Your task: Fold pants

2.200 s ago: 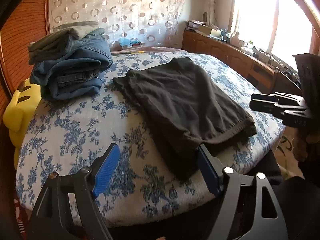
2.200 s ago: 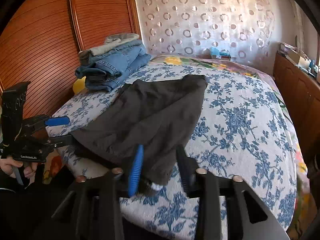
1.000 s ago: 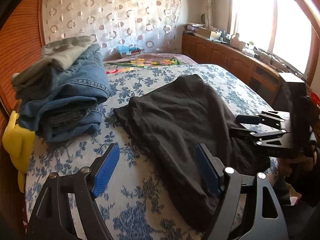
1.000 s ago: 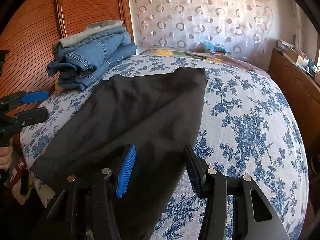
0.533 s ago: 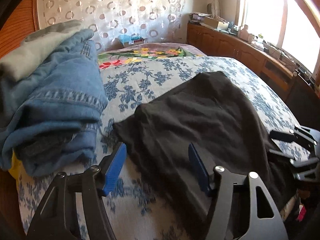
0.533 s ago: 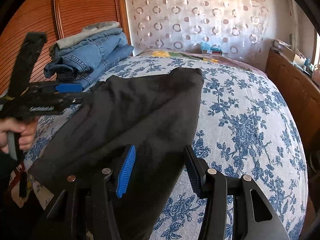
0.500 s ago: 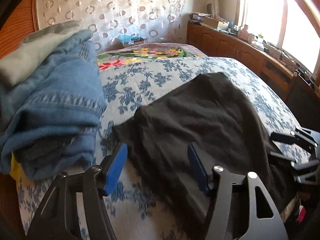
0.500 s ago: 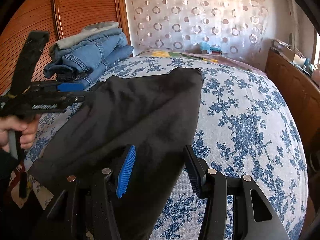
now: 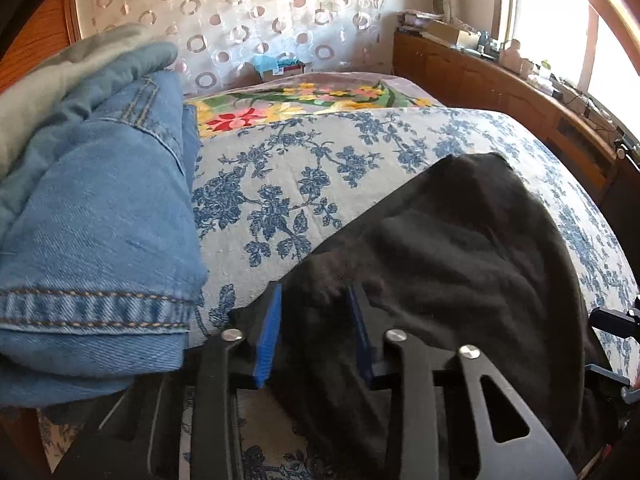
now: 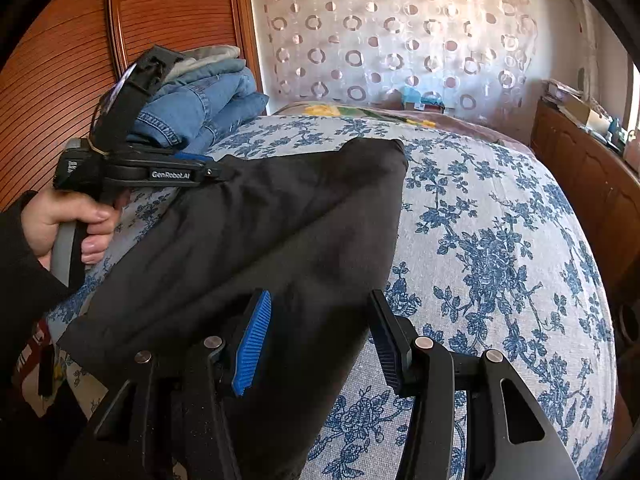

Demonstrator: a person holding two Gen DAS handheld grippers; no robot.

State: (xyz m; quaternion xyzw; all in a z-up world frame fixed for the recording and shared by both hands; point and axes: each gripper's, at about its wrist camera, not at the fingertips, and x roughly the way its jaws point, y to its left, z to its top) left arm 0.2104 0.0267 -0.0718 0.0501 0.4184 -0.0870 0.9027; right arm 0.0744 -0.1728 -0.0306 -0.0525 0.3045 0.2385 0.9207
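Dark grey pants (image 9: pixel 460 248) lie lengthwise on the floral bedspread (image 9: pixel 280 184); they also show in the right wrist view (image 10: pixel 280 232). My left gripper (image 9: pixel 316 320) is at the pants' left corner, its blue pads narrowed around a raised bunch of the dark fabric. In the right wrist view the left gripper (image 10: pixel 218 170) meets the pants' left edge, which looks pulled up. My right gripper (image 10: pixel 320 336) is open, its pads wide apart over the pants' near end, holding nothing.
A stack of folded jeans (image 9: pixel 92 240) sits close on the left, right beside my left gripper; it also shows in the right wrist view (image 10: pixel 200 104). A wooden wardrobe (image 10: pixel 72 60) stands left, wooden cabinets (image 9: pixel 500 88) right, a patterned curtain (image 10: pixel 400 32) behind.
My left gripper moved forward to the pants' left corner and narrowed its jaws around the fabric. The right gripper stayed open and nearly still.
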